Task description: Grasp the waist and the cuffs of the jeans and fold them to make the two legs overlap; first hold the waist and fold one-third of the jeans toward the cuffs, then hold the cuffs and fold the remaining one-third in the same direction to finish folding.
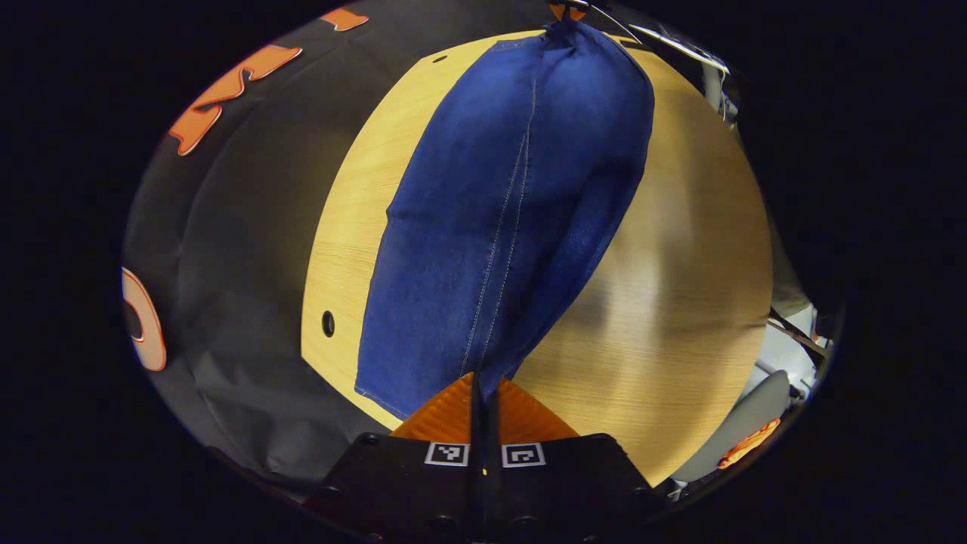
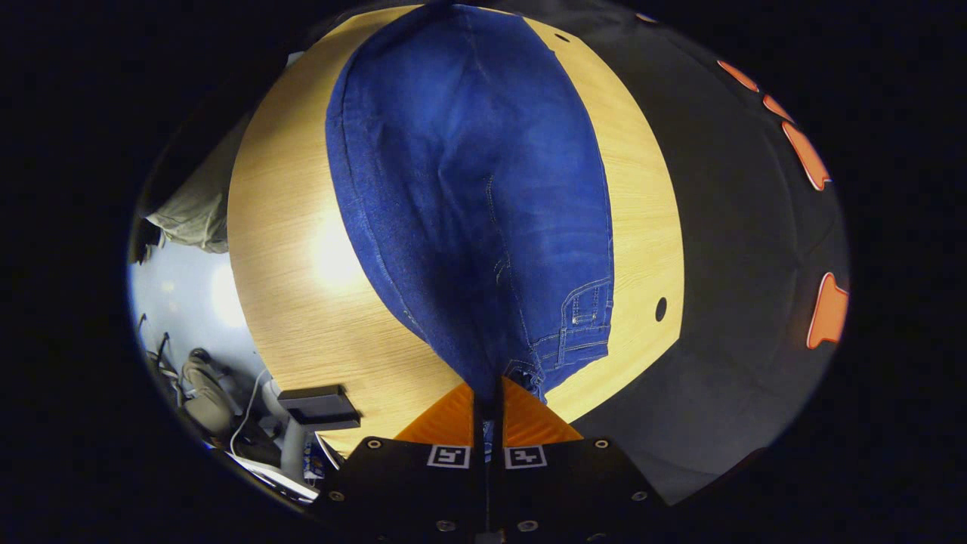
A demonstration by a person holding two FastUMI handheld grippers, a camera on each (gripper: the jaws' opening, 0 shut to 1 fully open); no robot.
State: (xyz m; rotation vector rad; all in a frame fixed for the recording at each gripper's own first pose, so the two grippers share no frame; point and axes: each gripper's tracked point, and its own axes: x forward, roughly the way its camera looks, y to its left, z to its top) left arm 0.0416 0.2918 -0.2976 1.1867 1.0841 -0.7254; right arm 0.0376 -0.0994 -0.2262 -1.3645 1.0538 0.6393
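Blue jeans (image 1: 506,227) hang stretched above the wooden table (image 1: 680,302), folded lengthwise with the legs overlapping. In the left gripper view my left gripper (image 1: 477,389) is shut on the cuff end, and the cloth runs away from it toward the far waist end, where the other gripper's tip (image 1: 566,11) holds it. The right gripper view has my right gripper (image 2: 488,393) shut on the waist of the jeans (image 2: 476,196), with belt loops and a pocket seam (image 2: 582,317) just beside the fingers. The legs stretch away toward the top of that view.
The table (image 2: 287,249) has a small round hole (image 1: 328,323) near its edge by the black cloth wall. Past the table's other edge lie the pale floor (image 2: 189,302), cables and a dark stand (image 2: 317,408). A grey chair part (image 1: 748,423) sits low right.
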